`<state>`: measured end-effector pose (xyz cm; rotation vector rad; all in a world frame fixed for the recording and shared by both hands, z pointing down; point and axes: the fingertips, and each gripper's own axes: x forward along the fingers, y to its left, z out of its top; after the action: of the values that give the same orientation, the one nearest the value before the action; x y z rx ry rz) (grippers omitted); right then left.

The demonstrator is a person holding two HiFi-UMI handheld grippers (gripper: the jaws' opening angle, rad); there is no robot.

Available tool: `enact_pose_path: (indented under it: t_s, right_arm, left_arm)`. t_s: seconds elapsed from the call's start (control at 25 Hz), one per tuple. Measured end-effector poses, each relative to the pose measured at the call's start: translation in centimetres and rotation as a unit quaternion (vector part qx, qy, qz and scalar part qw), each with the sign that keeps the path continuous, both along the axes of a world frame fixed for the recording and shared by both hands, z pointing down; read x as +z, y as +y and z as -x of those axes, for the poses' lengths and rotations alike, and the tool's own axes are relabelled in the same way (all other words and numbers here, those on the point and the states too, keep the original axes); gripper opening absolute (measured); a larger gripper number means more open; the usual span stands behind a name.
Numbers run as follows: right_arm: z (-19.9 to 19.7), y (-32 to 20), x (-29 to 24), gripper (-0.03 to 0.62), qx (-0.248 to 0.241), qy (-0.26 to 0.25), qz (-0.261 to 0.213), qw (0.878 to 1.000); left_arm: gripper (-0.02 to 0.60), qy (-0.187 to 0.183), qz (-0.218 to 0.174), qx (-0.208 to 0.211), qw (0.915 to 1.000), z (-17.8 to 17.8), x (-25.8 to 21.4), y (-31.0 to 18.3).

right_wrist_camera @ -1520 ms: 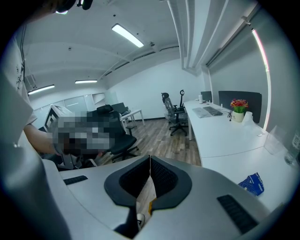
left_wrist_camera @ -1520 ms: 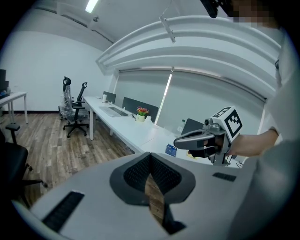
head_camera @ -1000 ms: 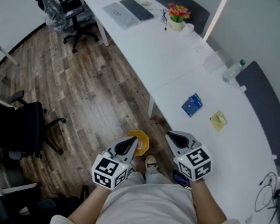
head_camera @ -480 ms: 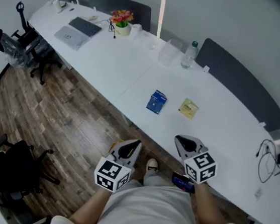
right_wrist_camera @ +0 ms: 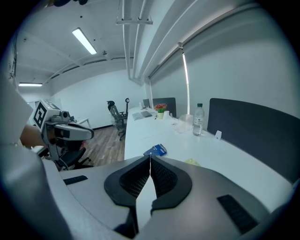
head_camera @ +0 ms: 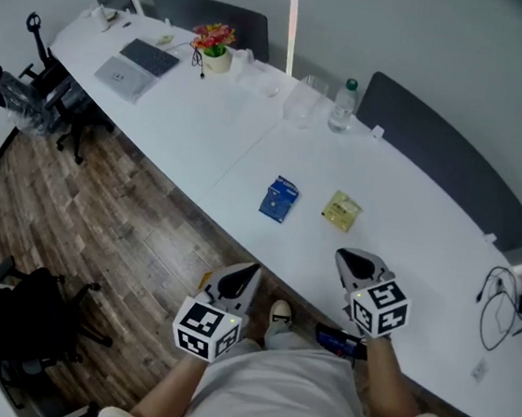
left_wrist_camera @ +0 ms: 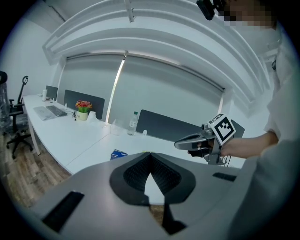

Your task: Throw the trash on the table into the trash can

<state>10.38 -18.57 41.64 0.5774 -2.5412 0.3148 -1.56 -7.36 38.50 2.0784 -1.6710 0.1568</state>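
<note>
Head view: long white curved table (head_camera: 204, 130) runs from upper left to lower right, with wood floor (head_camera: 108, 222) on the near side.

Trash on the table: a blue packet (head_camera: 279, 198) and a yellow wrapper (head_camera: 341, 211), lying flat near each other but apart, both in the middle strip of the tabletop. Neither is touched by a gripper.

Left gripper (head_camera: 250, 269): held low in front of the person, tip just short of the table's near edge, over the floor. Its own view shows the jaws closed, tips meeting, with nothing between them (left_wrist_camera: 150, 157). The blue packet (left_wrist_camera: 119, 153) sits beyond and left of the tips.

Right gripper (head_camera: 348, 256): tip over the near part of the tabletop, the yellow wrapper just beyond it. Jaws closed tip to tip and empty (right_wrist_camera: 150, 158). Past the tips lie the blue packet (right_wrist_camera: 155, 150) and, to its right, the yellow wrapper (right_wrist_camera: 192, 162).

Each gripper shows in the other's view, to the side and level with it: right one (left_wrist_camera: 187, 142), left one (right_wrist_camera: 86, 133).

Far side of the table: water bottle (head_camera: 342, 106) upright, clear plastic container (head_camera: 303, 99) just beside it, flower pot (head_camera: 213, 46) further left, then a laptop (head_camera: 132, 64). Dark partition panels (head_camera: 436, 163) stand behind the table. Black office chairs (head_camera: 30, 90) are on the floor at the left.

The person's shoe (head_camera: 279, 314) is between the two grippers, under the table edge
</note>
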Motion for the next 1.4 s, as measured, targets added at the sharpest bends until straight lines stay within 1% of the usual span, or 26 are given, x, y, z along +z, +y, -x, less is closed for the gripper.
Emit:
enact_pose_path:
  t_s: [0.36, 0.76, 0.88, 1.08, 1.12, 1.24, 1.4]
  right_arm:
    - [-1.9, -5.9, 1.7, 0.035, 0.014, 0.006, -0.001, 1.0]
    - [-3.0, -11.0, 4.7, 0.037, 0.044, 0.029, -0.006, 0.999]
    - [-2.9, -12.4, 5.7, 0.037, 0.04, 0.041, -0.011, 0.998]
    - [-2.0, -14.6, 8.3, 0.04, 0.025, 0.055, -0.008, 0.998]
    - [-1.8, -15.0, 8.9, 0.044, 0.022, 0.059, -0.007, 0.998]
    - [-1.4, -16.1, 10.9, 0.131, 0.018, 0.074, 0.002, 0.997]
    - [-1.1, -16.9, 13.7, 0.184, 0.008, 0.092, 0.022, 0.996]
  left_arm:
    - [0.002, 0.011, 0.01, 0.003, 0.9999, -2.1, 1.2, -5.7]
    - [0.002, 0.013, 0.03, 0.036, 0.9988, -3.0, 3.7, -11.1]
    - [0.002, 0.011, 0.033, 0.042, 0.9985, -3.2, 4.4, -12.6]
    - [0.002, 0.018, 0.04, 0.046, 0.998, -3.3, 5.5, -14.4]
    - [0.002, 0.019, 0.042, 0.047, 0.9978, -3.4, 5.8, -14.6]
    - [0.002, 0.023, 0.049, 0.048, 0.9974, -3.6, 6.6, -15.1]
    - [0.002, 0.028, 0.06, 0.047, 0.9967, -3.7, 8.0, -15.3]
